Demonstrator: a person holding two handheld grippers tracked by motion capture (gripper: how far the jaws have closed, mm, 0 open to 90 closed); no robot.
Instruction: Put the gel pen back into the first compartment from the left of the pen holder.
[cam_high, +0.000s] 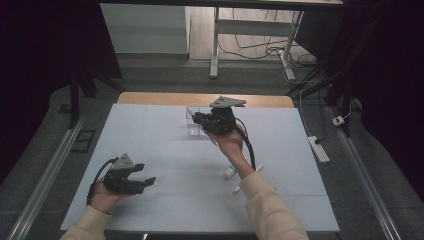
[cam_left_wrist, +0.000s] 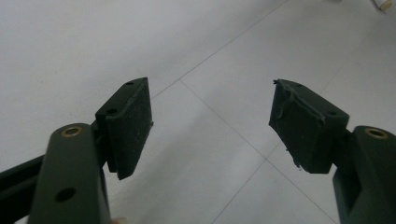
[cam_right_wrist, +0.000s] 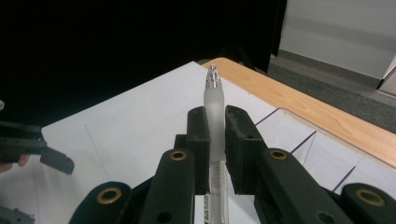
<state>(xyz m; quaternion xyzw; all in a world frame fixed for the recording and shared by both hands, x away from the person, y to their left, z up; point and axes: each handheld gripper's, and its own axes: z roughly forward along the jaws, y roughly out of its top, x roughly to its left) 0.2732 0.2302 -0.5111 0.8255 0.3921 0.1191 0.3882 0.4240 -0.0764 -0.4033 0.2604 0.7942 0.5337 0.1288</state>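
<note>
My right gripper is raised over the far middle of the white table and is shut on a frosted clear pen. In the right gripper view the pen stands between the two pads, its metal tip pointing away past them, with the gripper closed on its barrel. A clear acrylic box stands on the table just below and beside the pen; its walls are at the right. My left gripper rests low at the front left, open and holding nothing.
Two more pens lie on the table under the right forearm. The end of one pen is at the top right corner of the left gripper view. A wooden table edge borders the far side; a power strip lies on the floor at the right.
</note>
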